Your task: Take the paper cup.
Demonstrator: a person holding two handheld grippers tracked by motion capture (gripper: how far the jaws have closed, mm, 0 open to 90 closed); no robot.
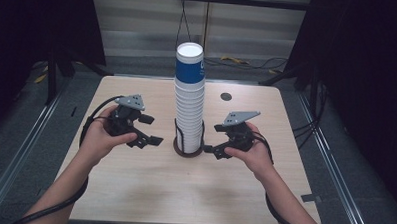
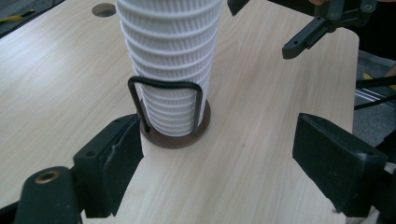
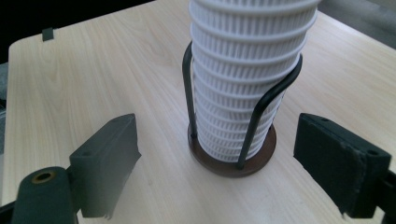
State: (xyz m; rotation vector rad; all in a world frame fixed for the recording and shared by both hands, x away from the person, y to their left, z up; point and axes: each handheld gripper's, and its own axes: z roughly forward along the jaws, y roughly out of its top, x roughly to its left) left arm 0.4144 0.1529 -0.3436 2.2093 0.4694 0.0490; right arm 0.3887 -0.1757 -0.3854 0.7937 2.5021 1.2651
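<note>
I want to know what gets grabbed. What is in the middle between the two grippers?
The tall stack of paper cups in its wire holder stands between the left gripper and right gripper, as the high view shows. Bare table lies either side.

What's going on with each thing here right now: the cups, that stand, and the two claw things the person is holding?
Stack of cups: upright, nested tall, top cup blue-banded, untouched.
Cup holder: flat on the table, its wire loops around the stack's lower cups.
Left gripper: open, holding nothing, left of the stack.
Right gripper: open, holding nothing, near the holder's base.
Table: wooden, bearing the holder.
</note>
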